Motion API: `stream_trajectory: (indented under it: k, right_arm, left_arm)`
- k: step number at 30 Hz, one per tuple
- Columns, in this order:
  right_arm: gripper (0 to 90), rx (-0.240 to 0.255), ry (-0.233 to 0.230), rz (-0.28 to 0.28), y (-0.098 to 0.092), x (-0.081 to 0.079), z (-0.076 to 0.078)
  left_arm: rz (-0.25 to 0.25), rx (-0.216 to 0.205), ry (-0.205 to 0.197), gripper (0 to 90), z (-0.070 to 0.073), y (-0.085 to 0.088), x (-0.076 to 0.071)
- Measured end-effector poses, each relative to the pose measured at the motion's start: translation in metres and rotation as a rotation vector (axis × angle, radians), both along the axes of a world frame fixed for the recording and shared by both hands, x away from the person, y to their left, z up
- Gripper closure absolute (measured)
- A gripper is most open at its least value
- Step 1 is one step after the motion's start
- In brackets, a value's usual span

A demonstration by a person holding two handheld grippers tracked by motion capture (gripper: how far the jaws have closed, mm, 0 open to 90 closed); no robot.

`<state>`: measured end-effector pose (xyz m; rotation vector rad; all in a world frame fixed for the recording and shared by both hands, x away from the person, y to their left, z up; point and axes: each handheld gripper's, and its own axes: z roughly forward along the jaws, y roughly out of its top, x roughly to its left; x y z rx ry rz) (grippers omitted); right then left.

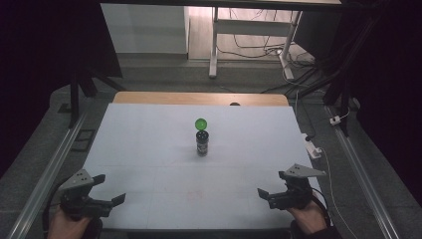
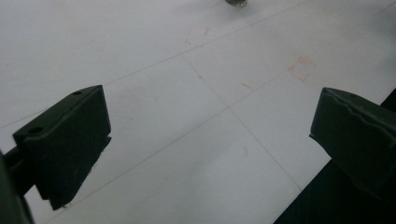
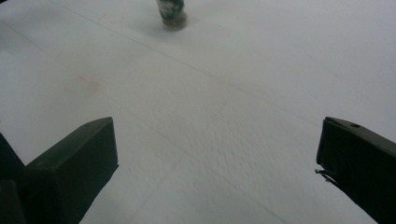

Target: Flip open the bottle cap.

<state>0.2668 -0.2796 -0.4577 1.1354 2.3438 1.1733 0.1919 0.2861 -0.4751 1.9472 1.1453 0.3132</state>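
Bottle [image 1: 202,143]: small, dark-bodied, stood upright near the middle of the white table [image 1: 149,149], slightly toward the far side. A round green lid [image 1: 201,124] is seen at its top, flipped up and tilted back above the mouth. In the left gripper view the bottle's base [image 2: 236,2] is cut by the top edge; in the right gripper view its lower part [image 3: 171,11] is seen at the top, blurred.

Left gripper [image 1: 110,190]: held at the near left corner of the table, well apart from the bottle. Its jaws are spread wide, and nothing is held between them; bare table surface with faint ruled lines and reddish marks is seen in the gap [image 2: 212,140].

Right gripper [image 1: 271,185]: held at the near right corner, likewise well apart from the bottle. Its jaws are spread wide, with nothing grasped [image 3: 217,154].

Surroundings: a wooden strip [image 1: 199,98] is seen along the table's far edge, and cables [image 1: 259,47] are strewn on the floor beyond.
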Motion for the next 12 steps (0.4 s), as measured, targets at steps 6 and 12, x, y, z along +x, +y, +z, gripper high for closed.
stream_trajectory:
  k: [6,12]
  right_arm:
    - [0.0,0.016,0.021,-0.048,-0.014,-0.009,0.001]
    - [0.0,0.011,0.034,-0.065,-0.018,-0.011,0.001]
  left_arm:
    - [0.001,0.033,0.024,0.0,-0.001,0.000,-0.003]
    - [-0.001,0.038,0.046,0.0,-0.001,-0.001,-0.001]
